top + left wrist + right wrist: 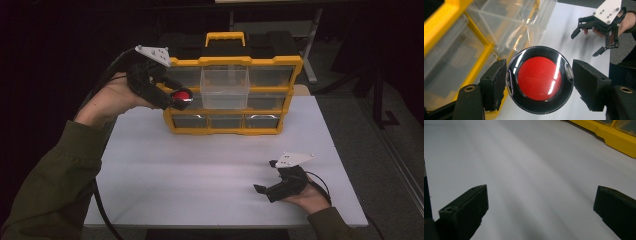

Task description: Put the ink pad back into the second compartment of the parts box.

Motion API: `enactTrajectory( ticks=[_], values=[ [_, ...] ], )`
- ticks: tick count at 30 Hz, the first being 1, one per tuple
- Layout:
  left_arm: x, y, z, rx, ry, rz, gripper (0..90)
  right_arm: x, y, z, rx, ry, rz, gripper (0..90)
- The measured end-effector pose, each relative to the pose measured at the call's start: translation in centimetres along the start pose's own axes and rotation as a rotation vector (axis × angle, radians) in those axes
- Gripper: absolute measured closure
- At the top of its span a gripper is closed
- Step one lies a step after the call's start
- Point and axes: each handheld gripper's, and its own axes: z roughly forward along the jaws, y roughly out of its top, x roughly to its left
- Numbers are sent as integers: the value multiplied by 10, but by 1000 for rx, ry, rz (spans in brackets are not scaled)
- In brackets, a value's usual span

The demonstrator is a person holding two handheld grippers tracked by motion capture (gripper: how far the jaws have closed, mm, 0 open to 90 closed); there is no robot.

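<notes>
Your left gripper (539, 81) has its jaws clamped on the rim of a round black disc with a red centre (539, 80), held between them in the air just in front of the yellow organiser's (235, 62) pulled-out clear drawer (225, 87). The glossy, curved rim offers thin purchase, so a tilt or a knock against the drawer wall could make it slip out onto the bench (200, 175). Your right gripper (272, 187) rests low over the bench, jaws wide and empty.
</notes>
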Motion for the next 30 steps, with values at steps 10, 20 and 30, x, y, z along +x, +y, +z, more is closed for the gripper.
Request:
enactTrajectory(
  ticks=[10, 20, 30],
  values=[
    [6, 21, -12, -15, 17, 13, 297, 0, 0, 0, -3, 0, 3, 0],
    [10, 38, -13, -19, 24, 25, 297, 0, -1, -1, -4, 2, 5, 0],
    [15, 54, -10, -37, 25, 24, 297, 0, -1, -1, -3, 3, 6, 0]
  ],
)
